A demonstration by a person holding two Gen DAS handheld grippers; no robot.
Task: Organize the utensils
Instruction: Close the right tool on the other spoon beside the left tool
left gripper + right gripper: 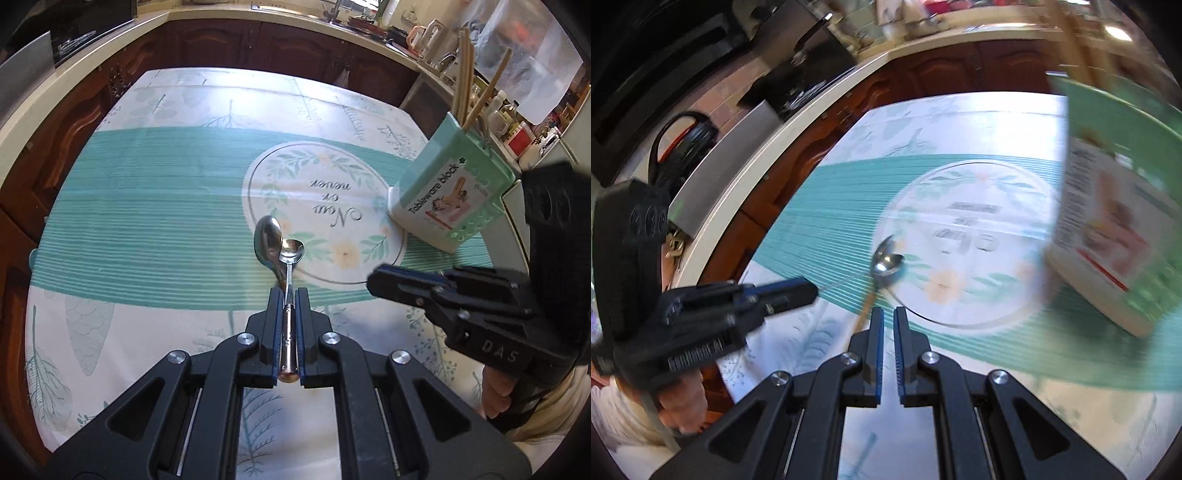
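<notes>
Tablecloth (pixel 147 206) covers the whole table: white ground with pale leaf and feather prints, a broad band of teal stripes across the middle, and a round floral wreath (pixel 321 214) enclosing the script "Now or never". Dark wooden cabinets (pixel 221 40) under a cream worktop (pixel 92 55) wrap around the far side and the left, with a black hob (pixel 74 40) set into the corner and a tap (pixel 334 13) further along. Cluttered shelves and a kettle (pixel 415 35) fill the right side of the room.

On the cloth, a spoon (pixel 266 242) lies near the wreath's lower left edge. A second, smaller spoon (pixel 291 253) is raised above it, its handle pinched between the pads of the left gripper (pixel 289 295), bowl pointing away from the camera. A mint and white holder (pixel 450 192) labelled "Tableware block" stands at the right of the wreath, tilted in the fisheye view, with chopsticks (pixel 469 81) sticking out of its top.

The right gripper (pixel 888 314) hovers over the cloth with its fingers pressed nearly together and nothing between them; a narrow slit shows between the blue pads (pixel 880 350). Its view is blurred, with the holder large at the right edge and the left gripper entering from the left. A hand (pixel 498 391) grips the right tool's handle.
</notes>
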